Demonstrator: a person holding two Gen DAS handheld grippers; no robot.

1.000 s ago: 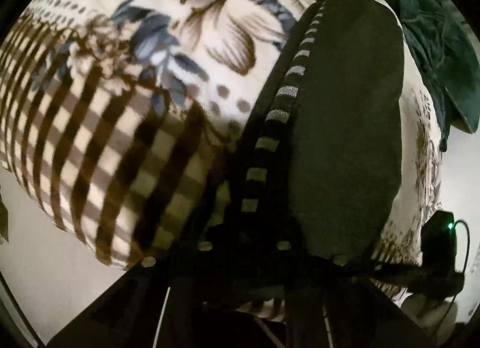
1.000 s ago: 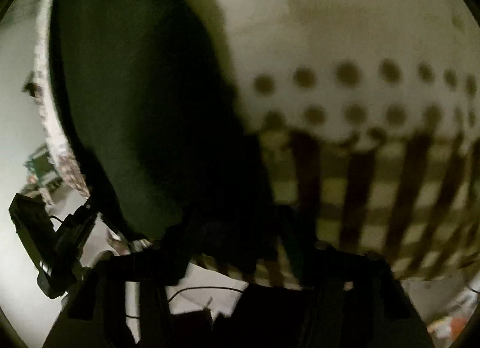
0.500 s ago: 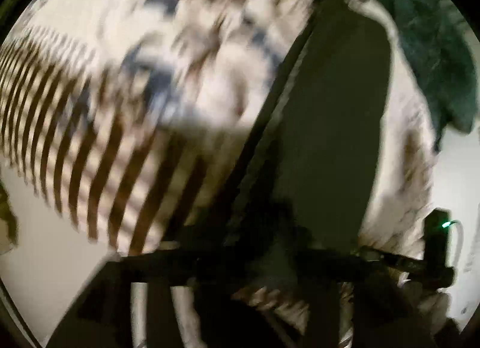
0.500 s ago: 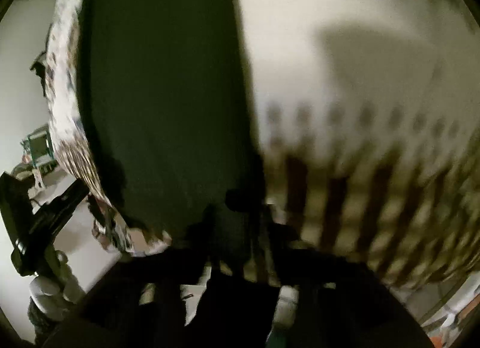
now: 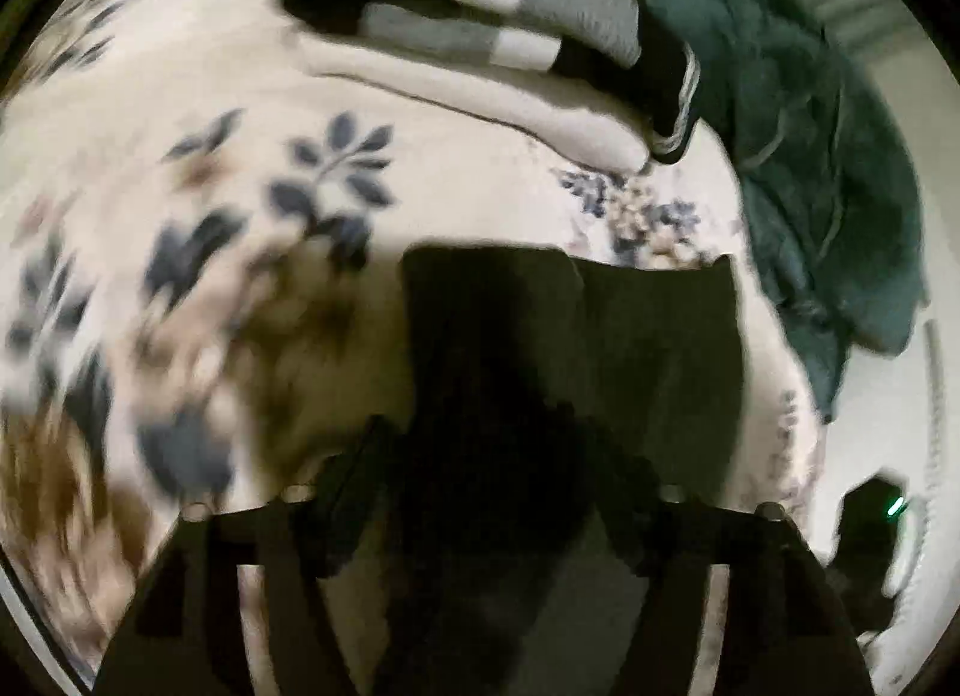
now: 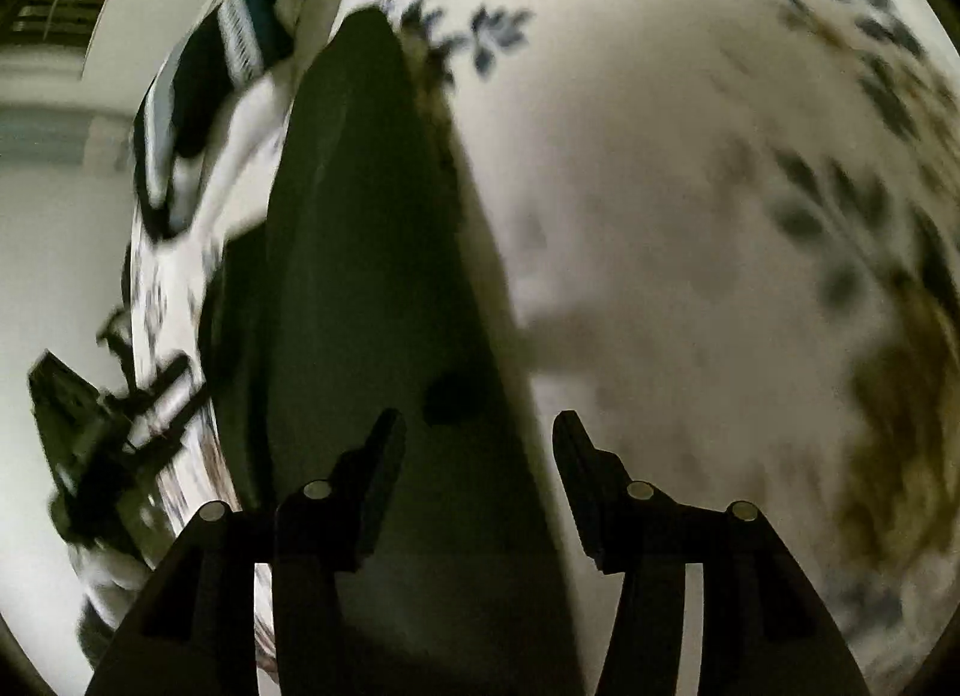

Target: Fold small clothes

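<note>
Dark garment [image 6: 360,288], centre-left, on floral bedspread [image 6: 690,186]. Right gripper [image 6: 474,426]: jaws apart, opening, empty. Left gripper [image 5: 498,444]: jaws closing, dark cloth between; contact unclear.

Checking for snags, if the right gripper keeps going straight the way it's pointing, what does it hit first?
Most likely the dark garment: it lies straight ahead of the right gripper, whose opening jaws hold nothing. The flowered bedspread lies just beside it; depth is hard to judge.

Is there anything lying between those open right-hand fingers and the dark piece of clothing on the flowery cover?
Nothing visible. The right gripper hangs directly over the dark garment, its fingers spreading with only air between them. The striped folded pile lies farther back on the floral cover, off to the side.
</note>
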